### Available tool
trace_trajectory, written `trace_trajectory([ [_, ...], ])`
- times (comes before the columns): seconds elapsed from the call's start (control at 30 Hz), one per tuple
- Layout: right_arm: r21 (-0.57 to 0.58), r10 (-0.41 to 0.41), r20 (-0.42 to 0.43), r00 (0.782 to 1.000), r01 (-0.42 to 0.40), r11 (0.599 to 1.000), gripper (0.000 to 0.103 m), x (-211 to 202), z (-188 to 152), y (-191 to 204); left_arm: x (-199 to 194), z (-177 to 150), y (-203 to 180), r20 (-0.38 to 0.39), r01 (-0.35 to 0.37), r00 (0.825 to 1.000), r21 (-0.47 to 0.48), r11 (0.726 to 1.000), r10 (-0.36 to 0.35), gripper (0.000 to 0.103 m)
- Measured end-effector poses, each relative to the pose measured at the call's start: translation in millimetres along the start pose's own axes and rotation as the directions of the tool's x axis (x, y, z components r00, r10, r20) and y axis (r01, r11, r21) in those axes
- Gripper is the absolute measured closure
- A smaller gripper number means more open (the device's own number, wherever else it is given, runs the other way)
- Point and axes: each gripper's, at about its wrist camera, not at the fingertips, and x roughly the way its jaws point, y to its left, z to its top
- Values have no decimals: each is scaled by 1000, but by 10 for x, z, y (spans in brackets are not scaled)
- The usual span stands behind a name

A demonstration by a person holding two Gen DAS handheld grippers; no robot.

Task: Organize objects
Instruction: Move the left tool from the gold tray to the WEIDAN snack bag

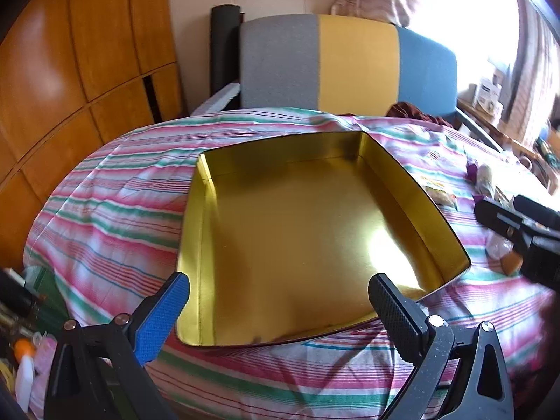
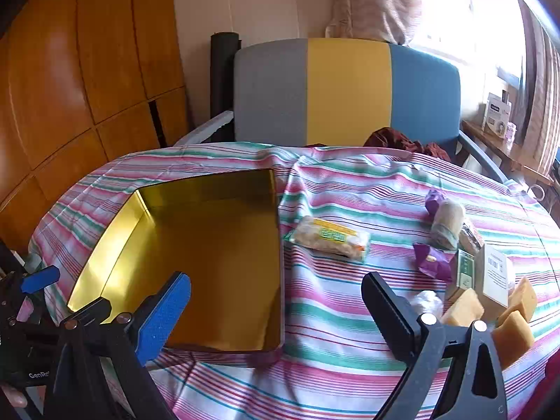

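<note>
Your left gripper [image 1: 278, 294] and right gripper [image 2: 276, 294] both gape wide, holding nothing, above the gold tin [image 2: 196, 245] on the striped bench [image 2: 350, 332].

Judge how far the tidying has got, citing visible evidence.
Done: nothing; the gold rectangular metal tin is empty. In hand: nothing; left claw and right claw are open. Left: the clear-wrapped snack packet, purple foil sweets and tan sponge blocks still lie on the striped cloth.
</note>
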Motion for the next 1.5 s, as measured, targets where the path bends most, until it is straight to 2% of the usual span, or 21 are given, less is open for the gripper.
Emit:
trace_trajectory([
  [0.23,114,-122,4,992,121,986,3,-128,150,-833,33,184,-224,9,89,996,80,993,-90,0],
  [0.37,170,-243,16,970,236,957,3,-203,193,-1417,68,354,-421,0,160,987,140,977,-161,0],
  [0.47,226,-269,19,963,257,939,3,-214,145,-1771,124,523,-651,-29,221,975,207,953,-220,0],
  [0.53,276,-264,28,964,247,929,3,-208,98,-1955,161,637,-843,-30,225,974,267,937,-225,0],
  [0.6,339,-240,17,971,220,914,3,-189,57,-2081,228,767,-1039,-37,240,970,342,908,-242,0],
  [0.7,428,-188,10,982,165,888,3,-203,30,-2204,373,943,-1332,-63,267,961,454,850,-268,0],
  [0.77,443,-182,15,983,156,883,3,-220,30,-2224,513,1024,-1525,-88,261,963,540,800,-255,0],
  [0.83,465,-157,18,987,131,875,3,-210,20,-2267,642,1075,-1674,-135,291,955,601,744,-265,0],
  [0.87,477,-146,19,989,119,871,3,-200,14,-2288,732,1103,-1752,-160,305,951,629,715,-265,0],
  [0.93,491,-135,13,991,111,864,3,-184,14,-2312,865,1131,-1857,-192,320,947,666,674,-259,0],
  [1.03,507,-122,23,992,94,857,3,-192,0,-2369,1115,1171,-2002,-239,337,941,698,631,-238,1],
  [1.07,512,-119,24,993,90,854,3,-192,-6,-2375,1197,1183,-2041,-263,354,935,701,618,-237,3],
  [1.2,530,-104,21,994,78,845,3,-180,-23,-2412,1460,1173,-2187,-310,368,929,726,580,-201,11],
  [1.23,535,-103,21,994,76,841,3,-182,-29,-2425,1522,1167,-2219,-321,371,927,730,573,-192,14],
  [1.27,541,-102,23,995,74,838,3,-185,-34,-2438,1588,1163,-2253,-341,385,921,728,568,-188,21],
  [1.37,556,-103,25,994,72,828,3,-188,-44,-2482,1709,1153,-2317,-393,429,899,704,565,-193,37],
  [1.4,560,-106,26,994,74,825,3,-191,-45,-2496,1729,1142,-2335,-399,433,897,701,567,-192,48],
  [1.5,580,-122,33,992,80,811,3,-224,-67,-2544,1715,1097,-2383,-395,430,898,692,580,-195,61],
])
